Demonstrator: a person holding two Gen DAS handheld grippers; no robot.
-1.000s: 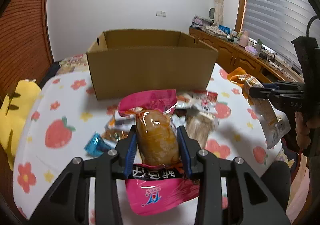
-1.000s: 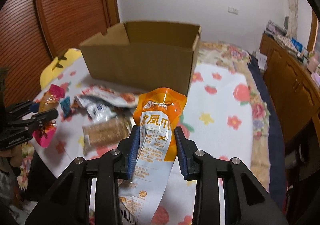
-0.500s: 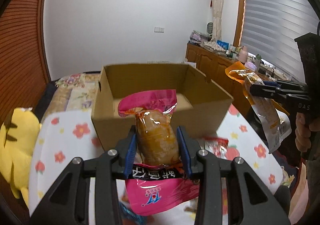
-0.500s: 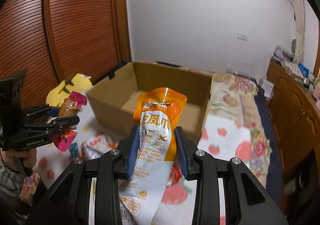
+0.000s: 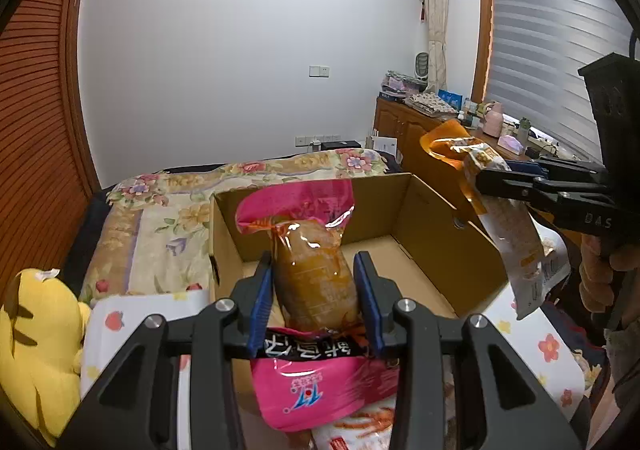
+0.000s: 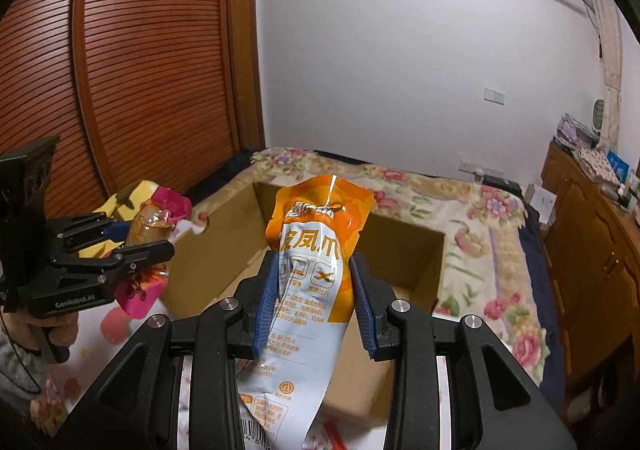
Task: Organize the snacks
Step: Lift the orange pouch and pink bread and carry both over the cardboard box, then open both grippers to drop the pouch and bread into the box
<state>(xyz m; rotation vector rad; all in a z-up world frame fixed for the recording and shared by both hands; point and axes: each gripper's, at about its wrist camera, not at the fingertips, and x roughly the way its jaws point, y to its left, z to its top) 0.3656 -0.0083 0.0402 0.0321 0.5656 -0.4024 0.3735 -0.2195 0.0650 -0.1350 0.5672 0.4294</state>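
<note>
The left gripper is pinching a pink snack pack and the right gripper an orange pouch, both seemingly hovering over the open cardboard box.

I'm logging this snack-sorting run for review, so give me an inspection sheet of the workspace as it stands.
Surface: tablecloth printed with flowers and strawberries.
Job's things: open cardboard box, floor bare where seen; pink packet; orange-and-white pouch.
Clutter: more wrappers at the near edge; yellow plush toy beside the table.
Grippers: left hand-held gripper shut on the pink packet, right hand-held gripper shut on the orange-and-white pouch, both held at the box opening.
Cables: thin dark cord by the hand under the left gripper.
Surroundings: bed with floral cover, wooden cabinet with bottles, slatted wardrobe, window blind.
</note>
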